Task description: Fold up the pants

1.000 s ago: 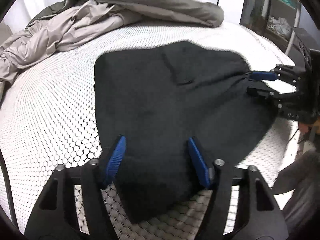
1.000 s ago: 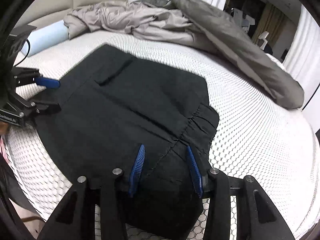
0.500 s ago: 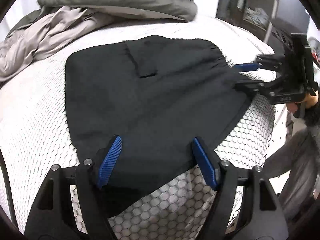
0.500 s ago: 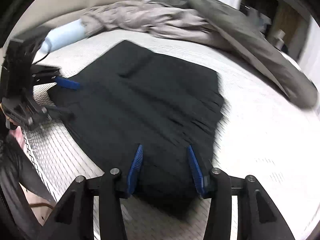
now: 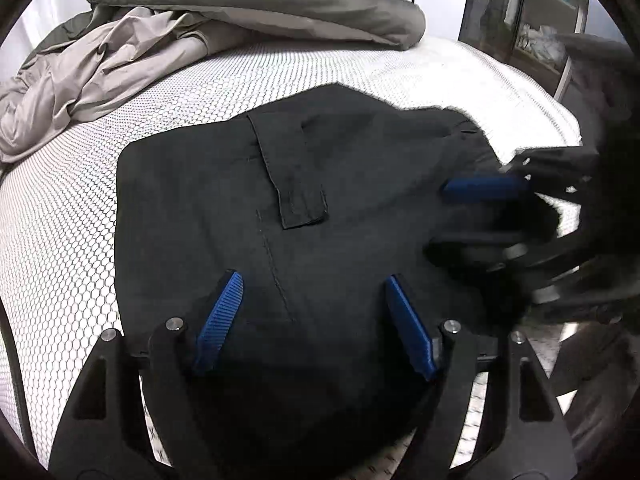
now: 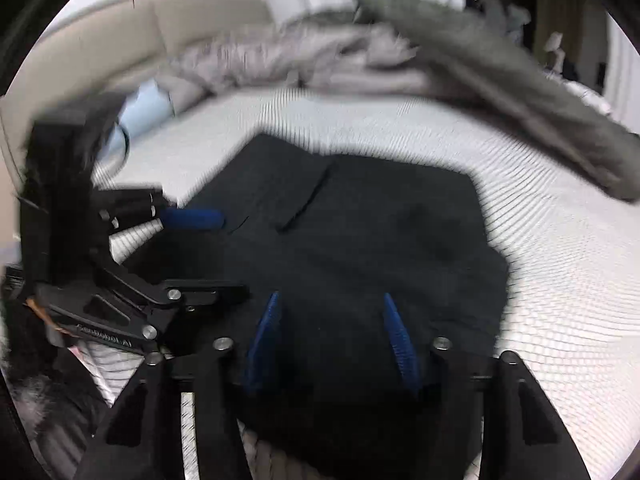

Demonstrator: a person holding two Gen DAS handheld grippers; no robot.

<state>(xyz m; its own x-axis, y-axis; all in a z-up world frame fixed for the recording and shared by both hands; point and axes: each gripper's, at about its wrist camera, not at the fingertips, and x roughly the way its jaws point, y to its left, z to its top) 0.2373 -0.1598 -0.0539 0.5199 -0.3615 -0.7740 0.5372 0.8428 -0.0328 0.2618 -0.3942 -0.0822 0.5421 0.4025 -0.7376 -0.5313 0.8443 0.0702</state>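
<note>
Pants (image 5: 320,240): black, folded, laid flat on bed (image 5: 80,240). Left claw (image 5: 312,320) and right claw (image 6: 332,340) are held wide apart over the near edge, nothing gripped, seemingly for smoothing. Grey bedding (image 5: 200,32) is heaped beyond.

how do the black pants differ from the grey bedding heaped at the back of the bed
The black pants lie spread fairly flat on the white mesh mattress; the grey bedding is crumpled in a loose heap. The pants sit near both grippers, the bedding along the far edge. The pants are near-black, the bedding pale grey-beige and olive. Both are soft fabric resting on the same mattress.
</note>
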